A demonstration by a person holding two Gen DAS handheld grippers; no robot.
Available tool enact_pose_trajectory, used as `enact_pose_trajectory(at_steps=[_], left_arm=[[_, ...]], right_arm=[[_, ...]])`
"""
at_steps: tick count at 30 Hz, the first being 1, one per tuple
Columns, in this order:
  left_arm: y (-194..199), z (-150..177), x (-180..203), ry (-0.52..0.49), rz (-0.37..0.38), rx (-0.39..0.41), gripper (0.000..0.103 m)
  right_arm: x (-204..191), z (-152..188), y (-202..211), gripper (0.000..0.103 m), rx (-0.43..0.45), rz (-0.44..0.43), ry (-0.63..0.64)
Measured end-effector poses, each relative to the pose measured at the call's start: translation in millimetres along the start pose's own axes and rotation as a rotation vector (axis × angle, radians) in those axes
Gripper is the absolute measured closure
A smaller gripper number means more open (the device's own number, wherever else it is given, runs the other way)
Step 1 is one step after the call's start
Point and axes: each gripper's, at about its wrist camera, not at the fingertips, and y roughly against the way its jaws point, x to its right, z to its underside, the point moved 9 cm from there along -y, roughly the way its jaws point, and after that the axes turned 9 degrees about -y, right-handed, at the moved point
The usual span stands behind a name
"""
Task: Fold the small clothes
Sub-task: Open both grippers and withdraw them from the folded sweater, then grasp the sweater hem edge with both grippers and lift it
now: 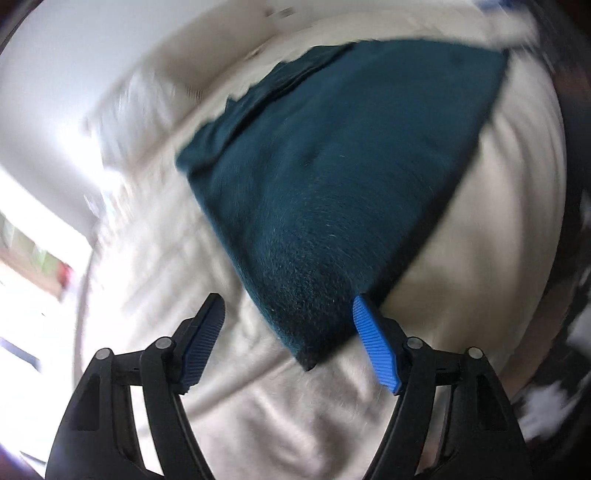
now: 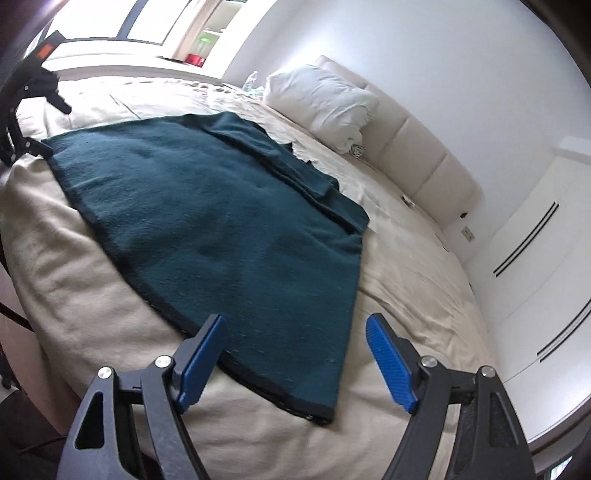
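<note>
**Bedroom, beige bedcover: teal garment lying flat, both claws wide and empty**

Left gripper (image 1: 290, 325): jaws spread wide, nothing clamped. Near corner of the teal garment (image 1: 332, 177) lies on the cover between the blue pads (image 1: 376, 350), but neither pad presses on it. Left wrist view is motion-blurred, so fine contact at the right pad can't be confirmed; it looks just beside the dark hem, not gripping.

Right gripper (image 2: 295, 332): jaws also wide, empty. Its left pad (image 2: 201, 360) sits over the garment's near hem, right pad over bare bedcover (image 2: 406, 277). No fabric pinched.

Teal garment (image 2: 221, 221): spread mostly flat on the bedcover, dark trim along the near edge, near-right corner at the bed's front edge. Far-right side has a layer lying doubled over, with a rumpled ridge. Surface otherwise smooth.

Outward from there:
- Bedcover (image 1: 277, 424) wrinkled, beige, runs under the whole garment.
- The other gripper shows at far left of the right wrist view as a black frame (image 2: 33, 92) near the garment's far-left corner.
- White pillow (image 2: 325, 99) at the far right, against a padded cream headboard (image 2: 417, 158).
- Clear water bottle (image 2: 251, 81) just left of the pillow.
- White wall and white cabinet doors (image 2: 535, 258) with dark slot handles on the right.
- Bright window (image 2: 147, 22) at the far left.
</note>
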Motion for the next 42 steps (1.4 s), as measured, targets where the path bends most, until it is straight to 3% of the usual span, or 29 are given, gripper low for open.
enact_pose_trajectory(at_steps=[7, 17, 19, 20, 22, 24, 26, 32, 42], left_arm=[[12, 3, 22, -0.232, -0.131, 0.036, 0.028], [21, 2, 20, -0.372, -0.277, 0.075, 0.027], [18, -1, 17, -0.393, -0.302, 0.104, 0.035], [18, -1, 18, -0.395, -0.304, 0.111, 0.049], [16, -2, 24, -0.385, -0.291, 0.099, 0.073], [10, -5, 23, -0.367, -0.275, 0.094, 0.078], [13, -12, 21, -0.321, -0.237, 0.108, 0.096], [34, -34, -9, -0.134, -0.18, 0.167, 0.099], [64, -63, -57, 0.071, -0.139, 0.217, 0.1]], right_arm=[[-15, -5, 0, 0.028, 0.0, -0.035, -0.014], [-12, -5, -4, 0.033, -0.01, -0.029, -0.057], [-11, -4, -5, 0.034, -0.008, -0.021, -0.051], [-9, -4, -5, 0.036, -0.009, -0.014, -0.048], [-8, -1, -6, 0.038, -0.014, -0.009, -0.048], [-7, 3, -7, 0.04, -0.024, -0.002, -0.04], [-6, 6, -5, 0.041, -0.027, 0.009, -0.018], [-16, 17, 2, 0.041, -0.027, 0.023, 0.08], [-24, 42, -9, 0.045, -0.072, 0.087, 0.279]])
